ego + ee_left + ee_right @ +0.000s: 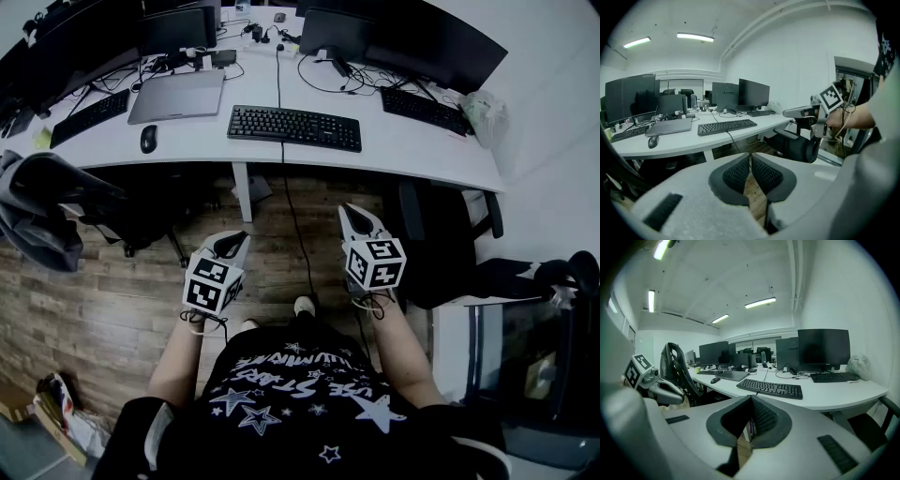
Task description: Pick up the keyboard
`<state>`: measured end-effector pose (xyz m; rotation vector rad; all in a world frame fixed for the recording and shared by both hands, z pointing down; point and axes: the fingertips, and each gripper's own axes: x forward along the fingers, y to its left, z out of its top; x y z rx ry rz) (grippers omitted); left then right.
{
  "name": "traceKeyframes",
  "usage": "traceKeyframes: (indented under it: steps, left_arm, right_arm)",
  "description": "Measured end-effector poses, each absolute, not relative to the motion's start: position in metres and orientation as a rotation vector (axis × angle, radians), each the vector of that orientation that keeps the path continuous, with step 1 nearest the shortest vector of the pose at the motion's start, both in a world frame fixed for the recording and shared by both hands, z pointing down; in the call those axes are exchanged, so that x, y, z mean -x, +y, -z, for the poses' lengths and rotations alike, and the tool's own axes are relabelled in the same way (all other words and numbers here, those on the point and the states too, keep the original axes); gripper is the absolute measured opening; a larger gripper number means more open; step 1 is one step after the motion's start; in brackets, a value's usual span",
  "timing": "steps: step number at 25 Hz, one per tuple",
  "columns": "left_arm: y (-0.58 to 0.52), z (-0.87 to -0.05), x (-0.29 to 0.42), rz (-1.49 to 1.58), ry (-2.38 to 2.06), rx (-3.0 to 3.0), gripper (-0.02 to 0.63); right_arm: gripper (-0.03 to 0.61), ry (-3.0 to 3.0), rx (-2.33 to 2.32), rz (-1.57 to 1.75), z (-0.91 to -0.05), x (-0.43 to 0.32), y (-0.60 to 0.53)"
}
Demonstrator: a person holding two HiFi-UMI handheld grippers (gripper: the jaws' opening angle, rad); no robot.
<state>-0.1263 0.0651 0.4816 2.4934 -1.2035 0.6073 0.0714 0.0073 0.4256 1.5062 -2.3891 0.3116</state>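
A black keyboard (294, 127) lies flat on the white desk (394, 155), near its front edge, with its cable running back between the monitors. It shows too in the left gripper view as the keyboard (726, 126) and in the right gripper view as the keyboard (769, 388). My left gripper (232, 244) and right gripper (354, 219) hang low over the wooden floor in front of the desk, well short of the keyboard. Both are shut with nothing between the jaws. In their own views the left gripper (750, 159) and right gripper (751, 404) show pads pressed together.
A closed grey laptop (178, 95) and a black mouse (148, 139) lie left of the keyboard. Two more keyboards (427, 110) (90, 115) and dark monitors (441, 47) line the desk. A black chair (42, 211) stands at left, another chair (441, 244) at right.
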Motion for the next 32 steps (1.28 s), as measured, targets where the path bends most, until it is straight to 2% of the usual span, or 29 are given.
traceKeyframes:
  steps: [16,22,23,24,25,26,28,32]
  left_arm:
    - [0.105,-0.500,0.160,-0.583,-1.130,-2.463,0.032]
    - [0.092,-0.475,0.171,-0.473,-1.158,-2.514,0.039]
    - [0.088,-0.471,0.170,-0.466,-1.170,-2.515,0.060]
    - [0.084,-0.469,0.168,-0.463,-1.177,-2.514,0.145]
    - [0.080,-0.468,0.165,-0.465,-1.181,-2.515,0.260]
    - [0.076,-0.467,0.162,-0.469,-1.183,-2.516,0.294]
    - [0.069,-0.468,0.154,-0.480,-1.185,-2.520,0.332]
    - [0.050,-0.473,0.133,-0.520,-1.182,-2.503,0.370]
  right_arm:
    - [0.005,-2.382,-1.574,-0.416,-0.445,-0.037,0.036]
    - [0.008,-2.382,-1.629,-0.432,-0.442,-0.040,0.037]
    - [0.024,-2.394,-1.622,-0.448,-0.442,-0.042,0.036]
    - [0.099,-2.410,-1.611,-0.468,-0.444,-0.044,0.034]
    - [0.148,-2.424,-1.601,-0.487,-0.446,-0.046,0.031]
    - [0.178,-2.433,-1.595,-0.502,-0.448,-0.049,0.026]
    - [0.256,-2.440,-1.595,-0.522,-0.453,-0.057,0.015]
    - [0.313,-2.453,-1.582,-0.566,-0.461,-0.079,-0.015]
